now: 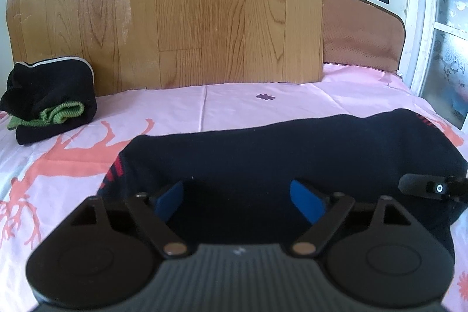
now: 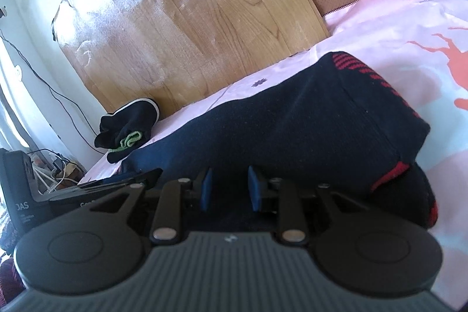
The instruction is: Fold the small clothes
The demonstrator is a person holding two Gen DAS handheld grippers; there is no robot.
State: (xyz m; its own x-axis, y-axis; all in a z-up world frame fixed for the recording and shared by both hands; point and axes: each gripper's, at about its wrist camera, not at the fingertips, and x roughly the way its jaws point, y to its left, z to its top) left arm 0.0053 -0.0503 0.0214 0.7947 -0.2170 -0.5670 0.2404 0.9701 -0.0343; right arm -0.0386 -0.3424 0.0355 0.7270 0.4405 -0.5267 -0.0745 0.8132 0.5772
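Observation:
A dark navy sock (image 1: 263, 142) with red stripes lies lengthwise across the pink sheet (image 1: 234, 104). My left gripper (image 1: 237, 189) hangs open over the sock's near edge, blue pads wide apart and pressing on nothing. My right gripper (image 2: 230, 180) is at the other end of the sock (image 2: 292, 113), its pads close together with dark fabric between them. One of its fingers (image 1: 415, 184) shows over the sock's right end in the left wrist view.
A folded bundle of dark and green small clothes (image 1: 52, 95) sits at the back left against a leaning wood-pattern panel (image 1: 190, 13). A brown cushion (image 1: 359, 31) stands at the back right. Cables and clutter (image 2: 52, 168) lie beyond the bed's left edge.

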